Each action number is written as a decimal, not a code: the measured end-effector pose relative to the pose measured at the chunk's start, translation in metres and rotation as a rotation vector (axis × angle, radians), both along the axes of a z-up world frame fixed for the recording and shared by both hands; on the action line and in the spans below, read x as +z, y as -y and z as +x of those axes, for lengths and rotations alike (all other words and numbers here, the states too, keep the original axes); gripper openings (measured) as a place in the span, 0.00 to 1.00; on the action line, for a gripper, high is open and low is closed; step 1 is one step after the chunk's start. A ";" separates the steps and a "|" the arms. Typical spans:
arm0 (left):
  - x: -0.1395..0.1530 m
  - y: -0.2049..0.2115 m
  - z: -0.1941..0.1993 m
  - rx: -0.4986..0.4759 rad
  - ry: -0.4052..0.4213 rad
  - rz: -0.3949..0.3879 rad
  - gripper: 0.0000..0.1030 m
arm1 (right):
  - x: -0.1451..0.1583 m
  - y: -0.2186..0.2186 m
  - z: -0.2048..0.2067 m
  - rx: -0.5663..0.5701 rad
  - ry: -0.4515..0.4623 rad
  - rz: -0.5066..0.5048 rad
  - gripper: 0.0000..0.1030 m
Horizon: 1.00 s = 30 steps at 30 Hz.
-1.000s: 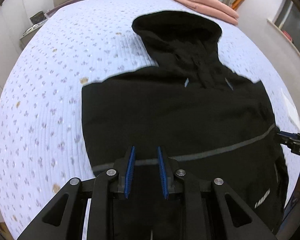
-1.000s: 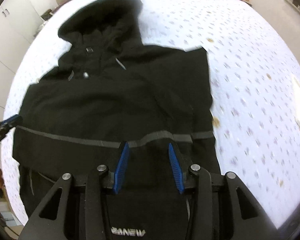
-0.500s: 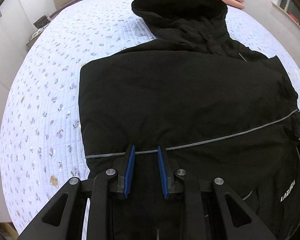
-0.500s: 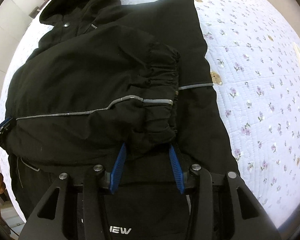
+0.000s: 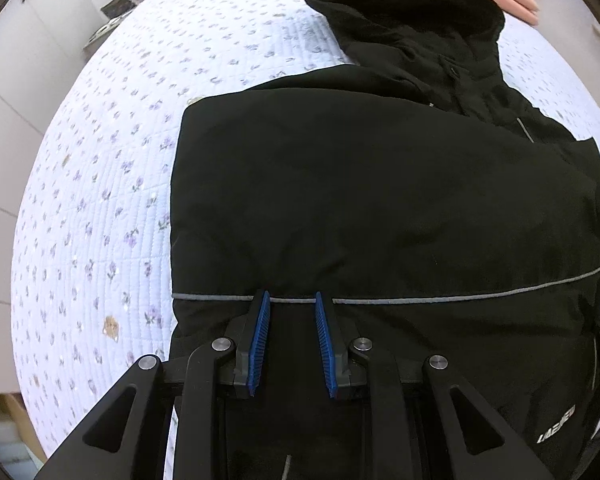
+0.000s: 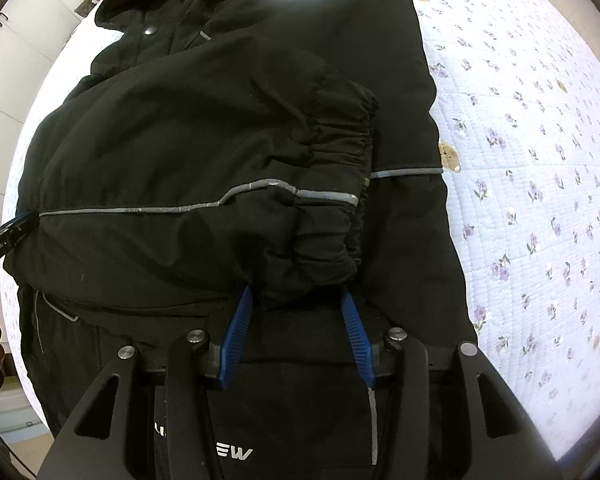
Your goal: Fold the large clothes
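Quilted bed (image 5: 100, 184): both grippers low over black jacket (image 5: 380, 200), jaws apparently apart.

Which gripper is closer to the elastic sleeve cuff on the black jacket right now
Right. The right gripper sits directly below the gathered sleeve cuff, with cuff fabric between its open fingers. The left gripper is over the jacket at its opposite side, on the grey stripe.

Ahead of my blue-padded fingers (image 5: 262, 320) I see a black jacket (image 5: 380, 200) with a thin grey stripe (image 6: 140, 211), lying on a pale lavender bedspread (image 5: 100, 184) sprigged with small purple flowers.
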<state>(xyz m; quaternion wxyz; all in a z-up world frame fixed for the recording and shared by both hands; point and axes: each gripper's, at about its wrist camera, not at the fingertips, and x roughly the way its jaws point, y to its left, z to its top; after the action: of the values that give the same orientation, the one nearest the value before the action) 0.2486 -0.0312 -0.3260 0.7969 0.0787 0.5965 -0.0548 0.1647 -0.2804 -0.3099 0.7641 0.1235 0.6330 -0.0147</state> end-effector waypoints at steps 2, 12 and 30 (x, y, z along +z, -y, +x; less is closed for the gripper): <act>0.005 0.001 -0.001 -0.001 0.001 0.009 0.24 | -0.001 -0.006 0.003 0.015 -0.001 -0.009 0.48; 0.066 -0.011 0.042 0.011 0.110 -0.060 0.24 | 0.057 -0.006 0.020 0.025 0.055 0.024 0.49; 0.042 0.041 0.278 -0.105 0.155 -0.279 0.24 | 0.085 -0.017 0.328 0.063 0.340 -0.035 0.49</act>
<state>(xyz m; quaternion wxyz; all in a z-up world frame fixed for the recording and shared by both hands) 0.5270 -0.0726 -0.2840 0.8398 0.0025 0.5148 -0.1726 0.4923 -0.2639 -0.2248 0.8623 0.0909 0.4978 0.0196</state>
